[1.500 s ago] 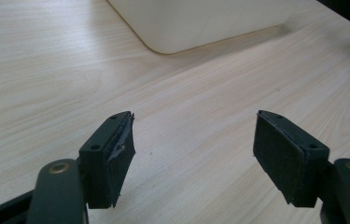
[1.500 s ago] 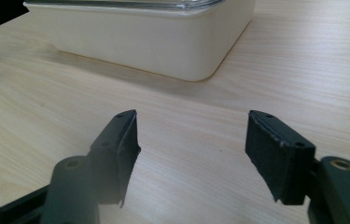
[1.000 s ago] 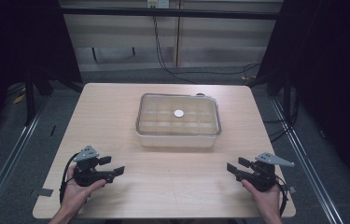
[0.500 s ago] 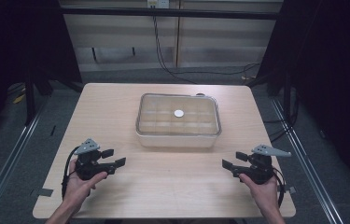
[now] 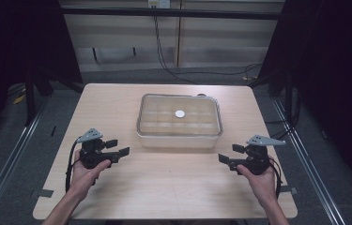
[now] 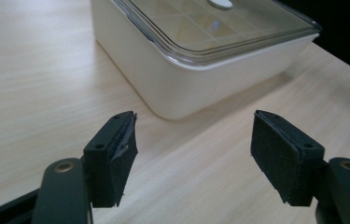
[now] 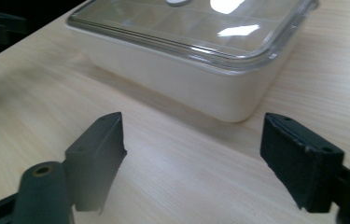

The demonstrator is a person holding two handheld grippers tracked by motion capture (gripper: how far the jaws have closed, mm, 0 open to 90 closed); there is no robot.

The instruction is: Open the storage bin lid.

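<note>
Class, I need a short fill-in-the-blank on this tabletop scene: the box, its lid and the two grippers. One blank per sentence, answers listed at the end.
1. The white box stands on the wooden table with its clear lid ____.
2. A small round white knob sits at the ____ of the lid.
3. The left gripper and the right gripper both have their jaws ____.
4. Neither gripper is ____ the box.

Missing words: on; centre; open; touching
</note>
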